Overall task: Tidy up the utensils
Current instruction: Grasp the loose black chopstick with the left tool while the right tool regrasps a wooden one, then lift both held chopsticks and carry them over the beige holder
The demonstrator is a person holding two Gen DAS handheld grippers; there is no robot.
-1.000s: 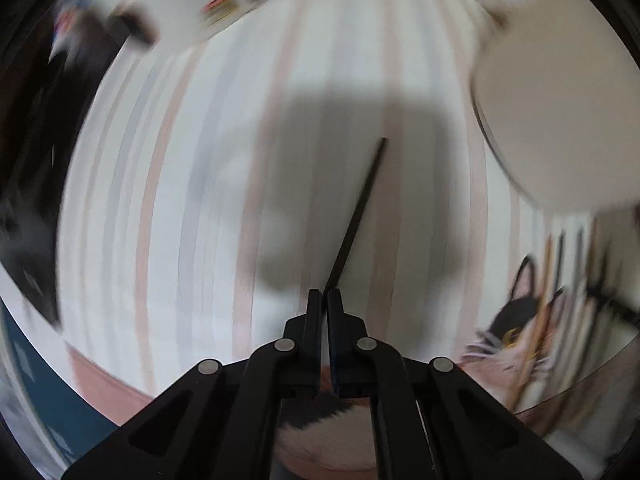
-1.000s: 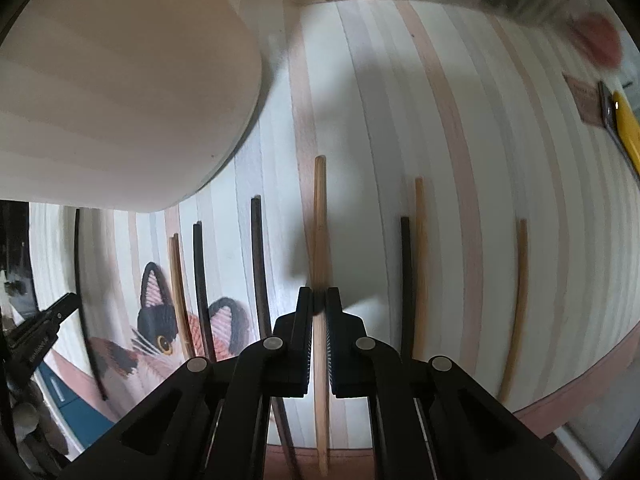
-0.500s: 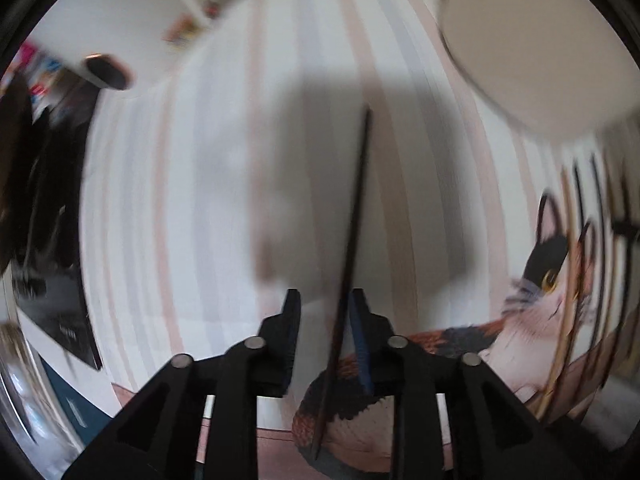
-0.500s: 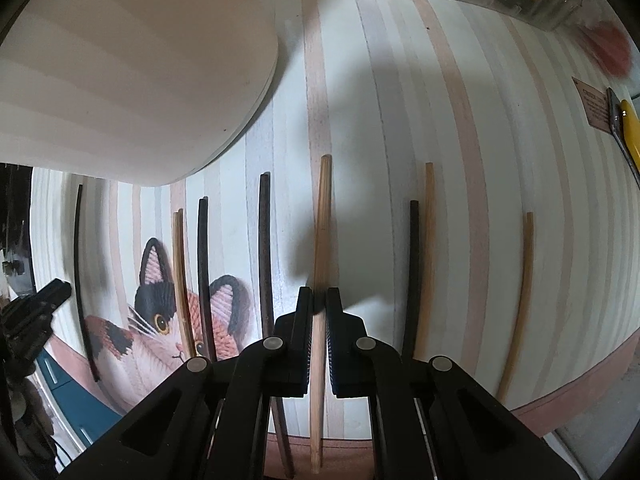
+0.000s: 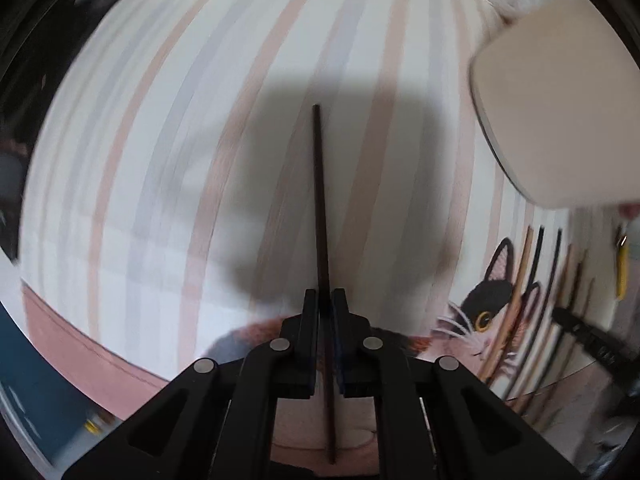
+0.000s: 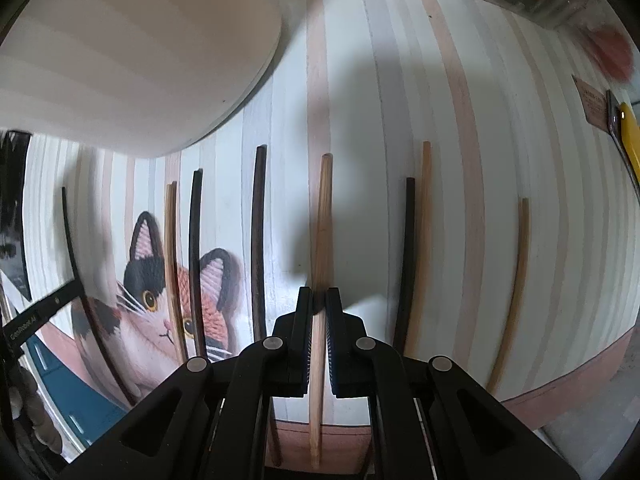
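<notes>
My left gripper [image 5: 325,300] is shut on a thin dark chopstick [image 5: 320,200] that points forward over the striped mat [image 5: 160,160]. My right gripper [image 6: 319,300] is shut on a light wooden chopstick [image 6: 323,220] that lies along the mat [image 6: 460,80]. Several other chopsticks lie in a row on the mat: dark ones [image 6: 258,240] [image 6: 408,260] and light ones [image 6: 424,220] [image 6: 520,280]. The row also shows at the right of the left wrist view [image 5: 532,280]. The left gripper's tip [image 6: 44,312] shows at the right wrist view's left edge.
A large cream rounded container [image 6: 140,52] stands at the back left, also in the left wrist view [image 5: 560,100]. A cat picture [image 6: 160,300] is printed on the mat. A yellow-handled tool [image 6: 630,136] lies at the far right. The mat's pink front border [image 5: 80,340] runs along the table edge.
My left gripper was open around the dark chopstick half a second ago and is now shut on it. The right gripper has stayed shut on the light chopstick and shifted slightly.
</notes>
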